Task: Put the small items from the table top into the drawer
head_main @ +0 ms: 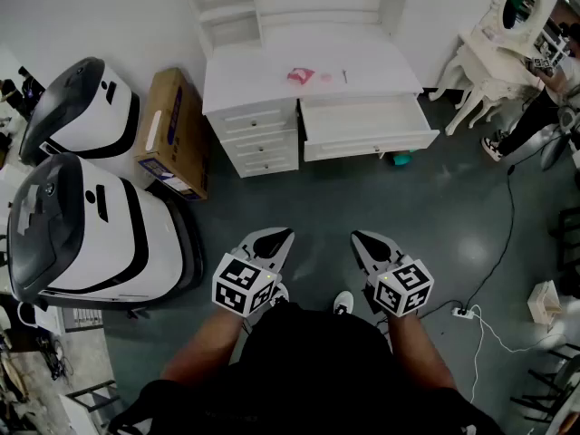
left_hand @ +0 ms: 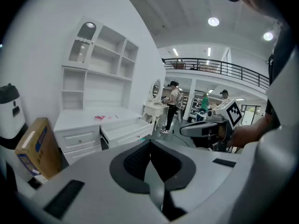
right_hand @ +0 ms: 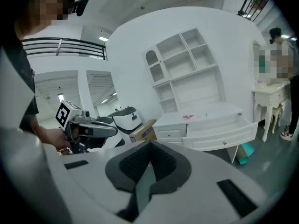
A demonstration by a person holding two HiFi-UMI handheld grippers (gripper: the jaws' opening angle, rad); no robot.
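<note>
1. The left gripper (head_main: pixel 277 236) & right gripper (head_main: pixel 363 239) were held low, close to the body, side by side. Both pairs of jaws were seen pressed together w/ nothing btwn them.
2. The small items were seen on the desk top (head_main: pixel 254 75), well apart from both grippers: a pink item (head_main: pixel 301 76), a smaller pink bit (head_main: pixel 325 77) just beside it, and a thin stick (head_main: pixel 344 77) further right. What each is could not be told at this range.
3. The drawer (head_main: pixel 362 119) was found already pulled out, just in front of the items, so no opening step was judged necessary.
4. Step in hand, as judged: the approach. The desk was best closed on first, square to the drawer.
5. Jaws were best parted before the reach, not over the items. The stick lay flat & thin, so prob. a low pinch was needed. The pink item looked easier taken from above.
6. Each release was best made low inside the drawer, so nothing bounced out.
</note>
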